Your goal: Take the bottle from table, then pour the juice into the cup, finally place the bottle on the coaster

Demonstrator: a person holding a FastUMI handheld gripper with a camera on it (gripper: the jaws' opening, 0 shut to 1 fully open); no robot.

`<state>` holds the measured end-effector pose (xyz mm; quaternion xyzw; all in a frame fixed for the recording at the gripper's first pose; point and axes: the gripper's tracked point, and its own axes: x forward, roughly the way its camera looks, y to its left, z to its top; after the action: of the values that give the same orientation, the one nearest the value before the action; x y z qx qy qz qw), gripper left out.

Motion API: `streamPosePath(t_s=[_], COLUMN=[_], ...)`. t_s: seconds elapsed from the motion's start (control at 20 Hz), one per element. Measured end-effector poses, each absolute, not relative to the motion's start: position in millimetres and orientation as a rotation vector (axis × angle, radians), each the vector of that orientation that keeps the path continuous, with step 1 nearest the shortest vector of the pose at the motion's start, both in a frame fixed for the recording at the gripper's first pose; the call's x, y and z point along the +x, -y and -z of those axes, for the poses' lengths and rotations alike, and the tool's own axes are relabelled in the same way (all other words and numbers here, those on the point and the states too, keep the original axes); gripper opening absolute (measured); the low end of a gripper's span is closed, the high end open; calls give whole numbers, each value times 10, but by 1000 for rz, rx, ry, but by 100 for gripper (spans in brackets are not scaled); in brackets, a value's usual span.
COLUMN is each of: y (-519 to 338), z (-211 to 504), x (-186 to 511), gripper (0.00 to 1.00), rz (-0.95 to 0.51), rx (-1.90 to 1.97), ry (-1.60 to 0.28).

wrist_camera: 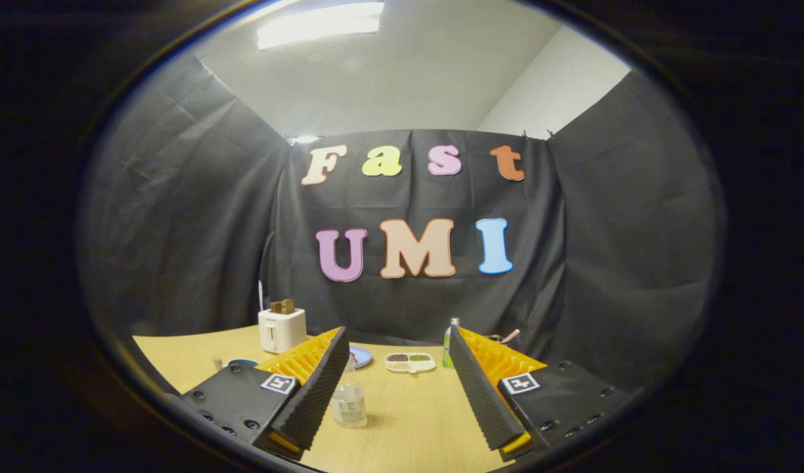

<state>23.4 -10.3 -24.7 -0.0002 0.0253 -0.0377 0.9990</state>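
Gripper (399,381) fingers are spread wide; I'd steer left and centre the near clear bottle (349,402) before squeezing.

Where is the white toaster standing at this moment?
In the gripper view, the toaster stands at the far edge of the table, against the black cloth wall, beyond the gripper's left finger; the fingers are open, holding nothing.
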Motion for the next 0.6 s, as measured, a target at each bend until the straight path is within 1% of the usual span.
streamPosePath(t_s=[0.25, 0.6], y=[-106, -650], z=[608, 1139], x=[433, 725], gripper=[97, 97], rz=[36, -102], rx=[-35, 2], ry=[-126, -212])
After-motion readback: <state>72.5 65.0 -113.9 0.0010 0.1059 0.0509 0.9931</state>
